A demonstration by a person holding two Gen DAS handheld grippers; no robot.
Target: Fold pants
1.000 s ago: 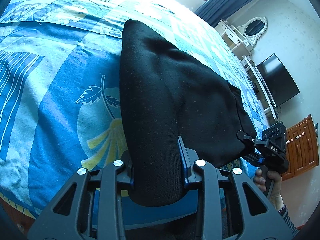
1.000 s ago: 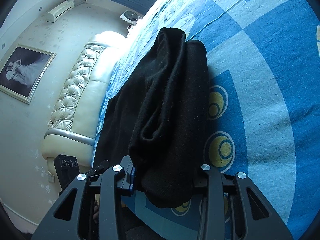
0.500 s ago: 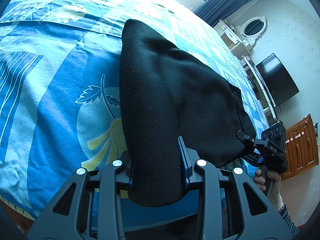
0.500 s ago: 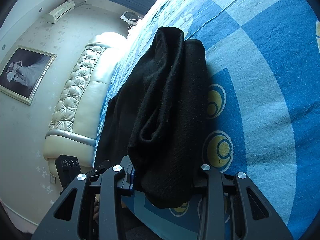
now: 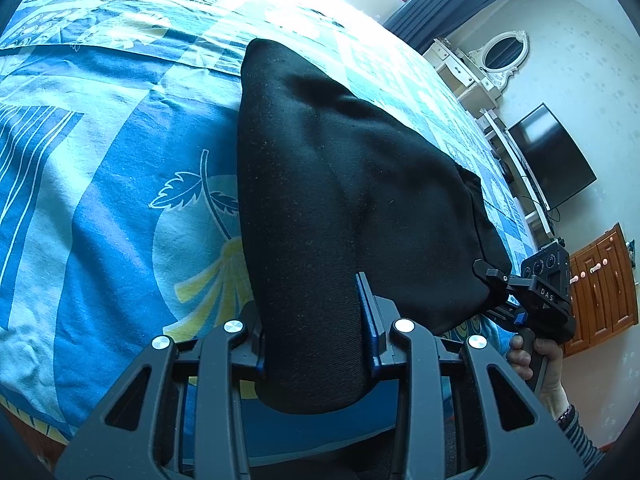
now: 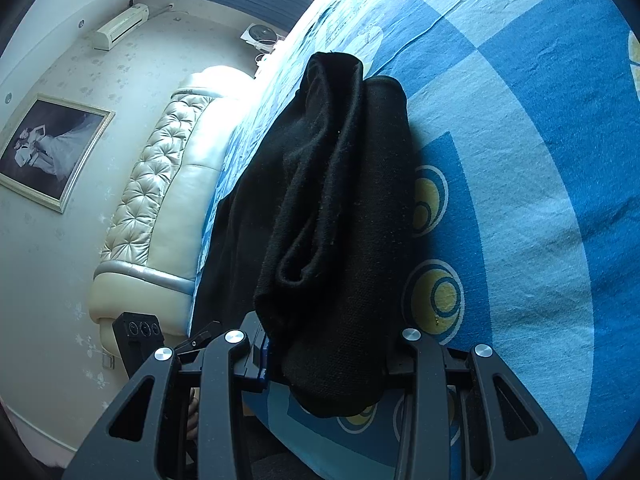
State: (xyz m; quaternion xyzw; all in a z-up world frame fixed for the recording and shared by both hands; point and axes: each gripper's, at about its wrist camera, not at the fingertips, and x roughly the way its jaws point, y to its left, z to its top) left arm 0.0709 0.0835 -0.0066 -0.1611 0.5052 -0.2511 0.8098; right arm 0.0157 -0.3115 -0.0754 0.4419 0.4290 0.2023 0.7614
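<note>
Black pants (image 5: 340, 160) lie folded on a blue patterned bedspread (image 5: 100, 200), their near edge raised off the bed. My left gripper (image 5: 314, 320) is shut on a thick fold at the near left corner. At the right, a hand holds my right gripper (image 5: 494, 280) at the other near corner. In the right wrist view the pants (image 6: 340, 180) bunch into rolled layers, and my right gripper (image 6: 326, 352) is shut on that bundle. The left gripper (image 6: 200, 336) shows at the lower left beside the cloth. The pants' far end rests on the bedspread (image 6: 520, 160).
A cream tufted headboard (image 6: 160, 184) stands at the bed's left end under a framed picture (image 6: 48, 148). A wall television (image 5: 552, 156), a white dressing table with an oval mirror (image 5: 500, 52) and a wooden cabinet (image 5: 600, 280) line the far side. The bed's near edge runs just below both grippers.
</note>
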